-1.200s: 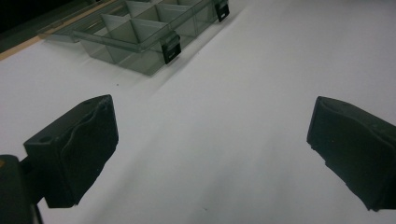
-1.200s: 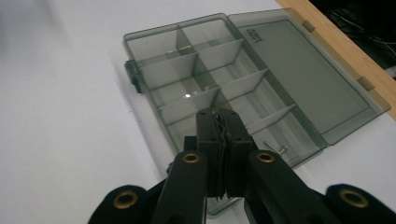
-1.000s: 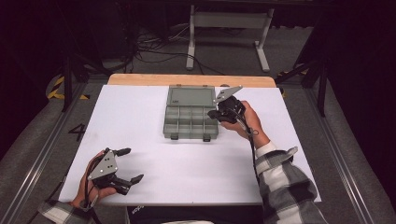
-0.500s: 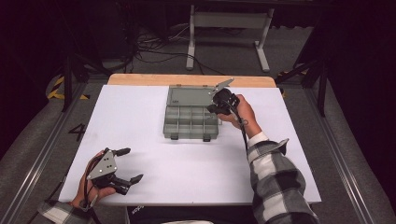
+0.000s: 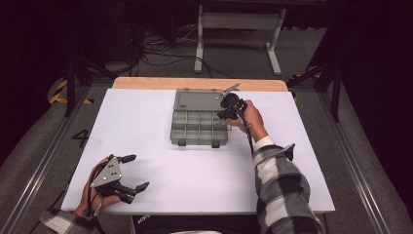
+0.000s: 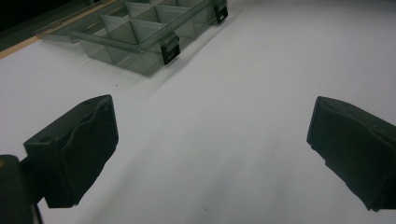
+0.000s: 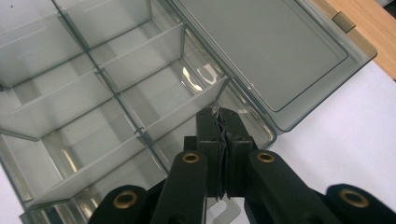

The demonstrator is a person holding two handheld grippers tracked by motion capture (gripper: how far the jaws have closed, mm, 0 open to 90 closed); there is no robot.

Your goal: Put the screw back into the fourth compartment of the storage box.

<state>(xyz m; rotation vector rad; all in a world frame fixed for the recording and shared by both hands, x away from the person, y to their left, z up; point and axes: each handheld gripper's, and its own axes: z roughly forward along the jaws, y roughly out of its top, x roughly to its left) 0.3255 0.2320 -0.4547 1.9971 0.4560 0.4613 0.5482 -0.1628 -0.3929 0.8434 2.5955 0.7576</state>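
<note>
A clear grey compartment box (image 5: 199,127) lies open at the table's far middle, its lid (image 5: 197,101) folded flat behind it. My right gripper (image 5: 224,116) hangs over the box's right rear corner, pointing down. In the right gripper view, that gripper (image 7: 219,116) is shut on a thin grey flat piece (image 7: 222,140), just above an empty corner compartment (image 7: 187,88) beside the lid (image 7: 261,51). My left gripper (image 5: 138,171) rests near the front left edge, open with nothing between its jaws. The left gripper view shows this gripper (image 6: 210,149) aimed across the table toward the box (image 6: 135,42).
A white sheet (image 5: 160,161) covers the table, and a strip of bare wood (image 5: 146,83) runs along the far edge. A metal stand and cables sit on the dark floor beyond. The box's compartments that I can see hold nothing.
My right hand has moved left and down, from beside the box's right edge to over its right rear corner. The left hand has stayed put.
</note>
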